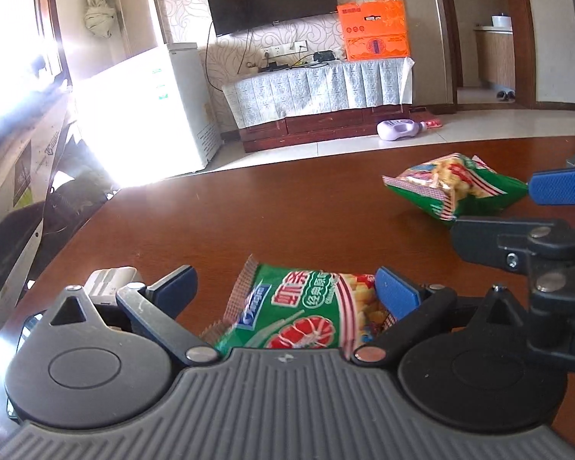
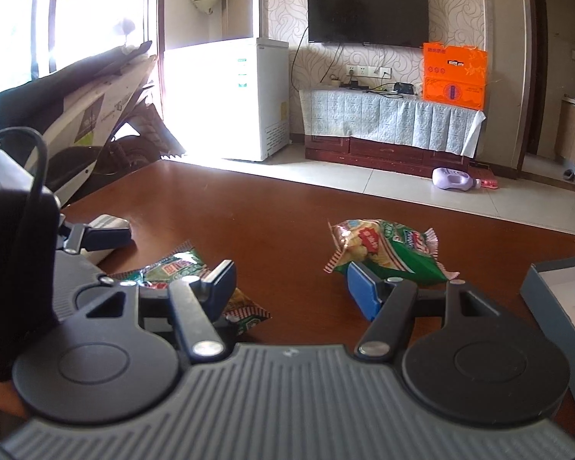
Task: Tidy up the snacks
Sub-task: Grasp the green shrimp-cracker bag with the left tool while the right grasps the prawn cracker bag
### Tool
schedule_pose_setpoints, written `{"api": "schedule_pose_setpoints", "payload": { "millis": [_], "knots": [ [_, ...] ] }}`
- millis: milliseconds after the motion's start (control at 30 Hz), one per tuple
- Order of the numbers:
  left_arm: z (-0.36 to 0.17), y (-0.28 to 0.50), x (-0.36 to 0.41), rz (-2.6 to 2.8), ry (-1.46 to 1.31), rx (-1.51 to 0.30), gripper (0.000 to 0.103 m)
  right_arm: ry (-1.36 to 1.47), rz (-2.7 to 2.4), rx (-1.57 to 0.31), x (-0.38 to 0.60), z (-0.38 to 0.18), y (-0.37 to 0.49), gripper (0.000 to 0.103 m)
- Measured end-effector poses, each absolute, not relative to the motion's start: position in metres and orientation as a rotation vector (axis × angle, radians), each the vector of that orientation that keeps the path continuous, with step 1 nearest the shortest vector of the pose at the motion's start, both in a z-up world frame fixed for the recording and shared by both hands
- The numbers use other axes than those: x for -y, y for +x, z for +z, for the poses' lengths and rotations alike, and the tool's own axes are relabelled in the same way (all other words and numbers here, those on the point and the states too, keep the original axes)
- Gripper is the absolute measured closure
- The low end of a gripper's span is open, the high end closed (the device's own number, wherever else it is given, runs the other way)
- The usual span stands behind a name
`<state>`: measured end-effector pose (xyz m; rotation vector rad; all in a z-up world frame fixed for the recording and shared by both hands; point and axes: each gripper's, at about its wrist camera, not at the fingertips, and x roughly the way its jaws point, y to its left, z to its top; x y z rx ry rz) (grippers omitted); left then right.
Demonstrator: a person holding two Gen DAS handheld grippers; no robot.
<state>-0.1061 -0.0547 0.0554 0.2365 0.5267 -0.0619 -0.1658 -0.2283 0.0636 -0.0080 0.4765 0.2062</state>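
A green shrimp-chip snack bag [image 1: 306, 312] lies on the brown table [image 1: 272, 211] between the open fingers of my left gripper [image 1: 287, 291]; it also shows in the right wrist view [image 2: 180, 264]. A second green snack bag [image 1: 456, 186] lies farther right on the table, and in the right wrist view [image 2: 387, 249] it sits just ahead of my right gripper [image 2: 291, 283], which is open and empty. The right gripper's blue finger [image 1: 559, 188] reaches in at the left wrist view's right edge.
A grey box [image 2: 556, 287] with items inside stands at the table's right edge. A small white device [image 2: 107, 226] lies on the table at the left. A scooter [image 2: 76, 122] is parked beyond the table's left side.
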Motion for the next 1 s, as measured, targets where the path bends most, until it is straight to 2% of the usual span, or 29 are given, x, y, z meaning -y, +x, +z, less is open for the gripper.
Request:
{"api": "schedule_pose_setpoints", "payload": {
  "millis": [367, 767, 900, 933, 1000],
  "knots": [
    [0.036, -0.078, 0.03, -0.158, 0.034, -0.63, 0.0, -0.034, 0.204, -0.505, 0.221, 0.057, -0.142, 0.036],
    [0.021, -0.092, 0.09, -0.246, 0.236, -0.598, 0.0, -0.068, 0.16, -0.549, 0.226, 0.049, -0.137, 0.036],
    [0.02, -0.09, 0.095, -0.239, 0.226, -0.612, 0.0, -0.066, 0.152, -0.55, 0.233, 0.046, -0.13, 0.036],
    [0.021, -0.089, 0.095, -0.233, 0.222, -0.618, 0.0, -0.061, 0.153, -0.551, 0.235, 0.046, -0.126, 0.035],
    [0.02, -0.088, 0.096, -0.224, 0.221, -0.62, 0.0, -0.052, 0.138, -0.548, 0.24, 0.046, -0.117, 0.025]
  ]
}}
